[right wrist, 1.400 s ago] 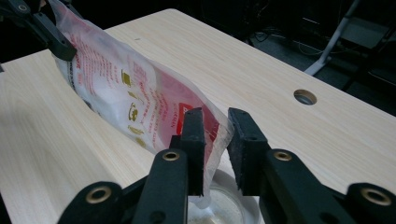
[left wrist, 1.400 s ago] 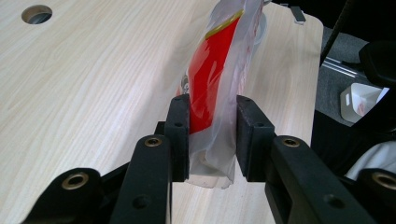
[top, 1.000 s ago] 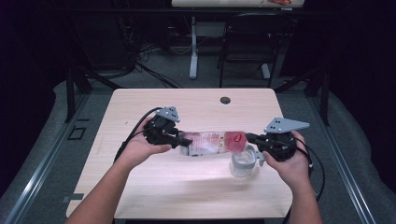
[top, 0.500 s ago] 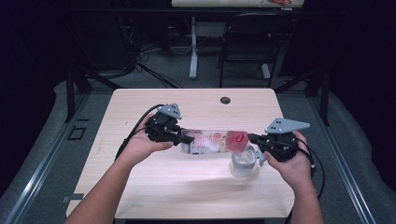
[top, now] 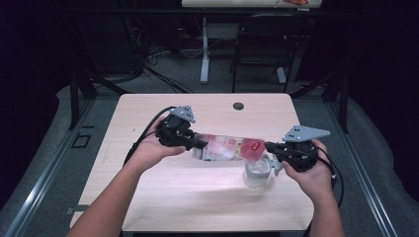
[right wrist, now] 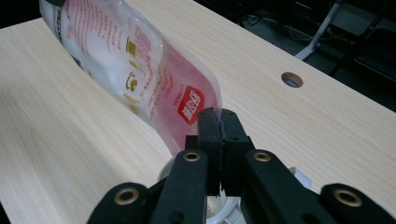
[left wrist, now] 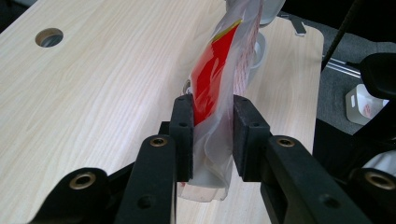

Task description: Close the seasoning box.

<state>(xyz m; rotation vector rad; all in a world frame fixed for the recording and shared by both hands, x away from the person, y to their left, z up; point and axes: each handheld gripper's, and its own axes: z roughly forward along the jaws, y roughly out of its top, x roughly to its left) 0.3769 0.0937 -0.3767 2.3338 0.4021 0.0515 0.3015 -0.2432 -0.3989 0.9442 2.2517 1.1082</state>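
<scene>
Pouch (top: 228, 147) hangs stretched between my two tongs above the table (top: 148, 192), long axis running left to right, its low end at my right tongs (top: 269, 146) just over the clear cup (top: 257, 173). Right tongs pinch that corner nearly closed; left tongs (top: 201, 144), jaws just closing further, clamp the raised end. Soft translucent film, red-and-white print, contents pale.

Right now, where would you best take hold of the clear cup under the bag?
Probably the cup by its side handle, coming in level from the right, since the pouch hangs over its open mouth and blocks a grip from above. The right gripper pinching the pouch edge is nearest.
</scene>
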